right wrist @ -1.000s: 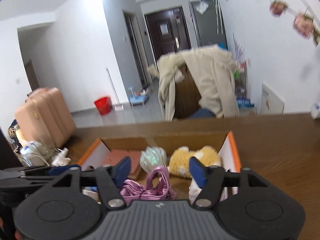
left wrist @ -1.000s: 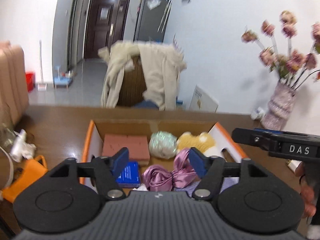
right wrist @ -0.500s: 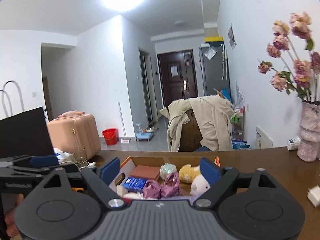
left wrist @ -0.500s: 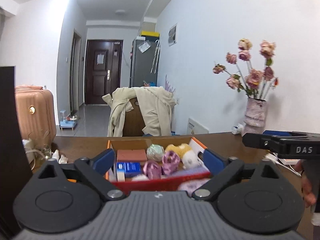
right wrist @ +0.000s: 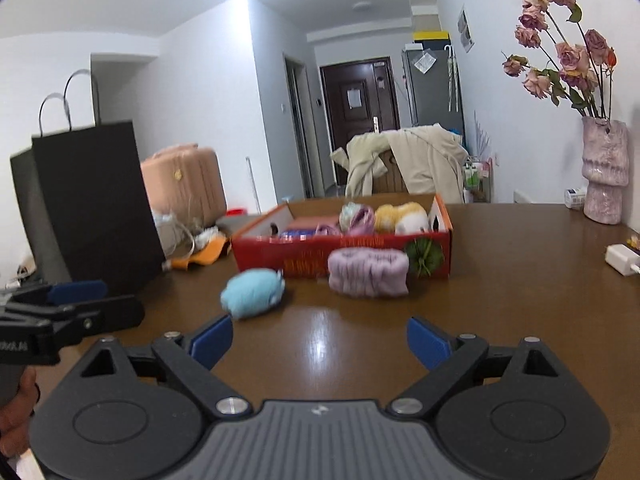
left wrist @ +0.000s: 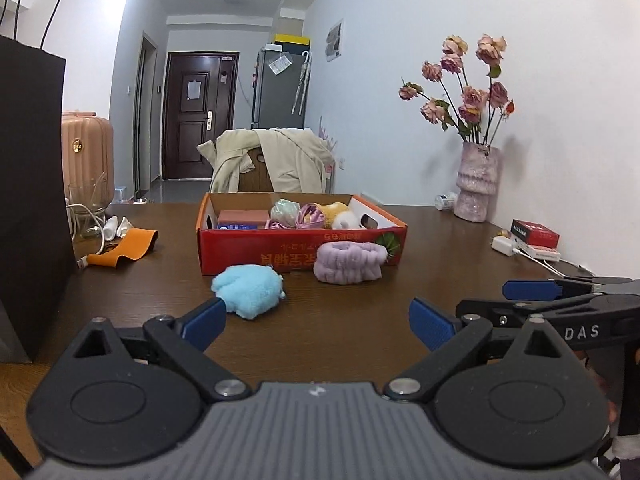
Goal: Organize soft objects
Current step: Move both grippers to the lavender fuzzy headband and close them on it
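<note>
A red cardboard box (left wrist: 300, 254) (right wrist: 348, 252) stands mid-table and holds several soft items: a yellow plush, pink satin scrunchies, a pale green ball, a pink block. In front of it on the table lie a light blue plush (left wrist: 250, 290) (right wrist: 253, 293) and a lilac fluffy band (left wrist: 349, 262) (right wrist: 368, 271). My left gripper (left wrist: 316, 322) is open and empty, low over the table, short of the blue plush. My right gripper (right wrist: 318, 340) is open and empty too, beside the left one; it also shows in the left wrist view (left wrist: 532, 290).
A black paper bag (left wrist: 28, 196) (right wrist: 92, 204) stands at the table's left. An orange cloth (left wrist: 126, 246) and white cables lie beside it. A pink vase (left wrist: 478, 184) with roses, a white charger (right wrist: 622, 258) and a red-white packet (left wrist: 534, 236) sit at the right.
Both grippers have pulled back from over the box and dropped low toward the table's near side, and their jaws have opened wider. The blue plush and lilac band have come into view.
</note>
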A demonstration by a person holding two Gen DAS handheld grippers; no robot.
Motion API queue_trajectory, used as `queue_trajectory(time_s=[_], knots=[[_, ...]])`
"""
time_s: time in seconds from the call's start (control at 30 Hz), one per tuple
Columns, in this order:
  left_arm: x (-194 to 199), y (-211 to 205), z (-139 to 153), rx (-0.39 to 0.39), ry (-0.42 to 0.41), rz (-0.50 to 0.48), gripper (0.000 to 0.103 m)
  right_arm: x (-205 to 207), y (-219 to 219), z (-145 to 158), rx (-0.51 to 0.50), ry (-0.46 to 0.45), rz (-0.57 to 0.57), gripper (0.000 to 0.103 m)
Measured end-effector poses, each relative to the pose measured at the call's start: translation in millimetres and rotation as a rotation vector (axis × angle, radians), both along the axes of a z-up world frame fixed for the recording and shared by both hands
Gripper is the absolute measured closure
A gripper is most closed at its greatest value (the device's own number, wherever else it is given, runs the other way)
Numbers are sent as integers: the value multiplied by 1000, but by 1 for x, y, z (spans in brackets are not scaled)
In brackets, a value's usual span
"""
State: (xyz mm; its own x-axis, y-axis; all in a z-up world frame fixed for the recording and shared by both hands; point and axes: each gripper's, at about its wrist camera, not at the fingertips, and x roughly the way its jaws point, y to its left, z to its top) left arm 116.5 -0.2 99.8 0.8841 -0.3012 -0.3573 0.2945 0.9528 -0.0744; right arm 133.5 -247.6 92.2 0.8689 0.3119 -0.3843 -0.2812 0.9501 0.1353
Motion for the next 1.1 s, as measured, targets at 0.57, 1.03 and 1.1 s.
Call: queue_trajectory(time_s=[0.57,1.03,1.1], knots=[[74,-8,-15,-20,86,35,1,40,-17,-14,15,68,-65,12],[255,-59,-34,-118,287,1,29,217,-40,-6,82,188,-40,35],[263,-59,-47,-156,299,-22,46,236,-44,-18,137,195,-34,51]])
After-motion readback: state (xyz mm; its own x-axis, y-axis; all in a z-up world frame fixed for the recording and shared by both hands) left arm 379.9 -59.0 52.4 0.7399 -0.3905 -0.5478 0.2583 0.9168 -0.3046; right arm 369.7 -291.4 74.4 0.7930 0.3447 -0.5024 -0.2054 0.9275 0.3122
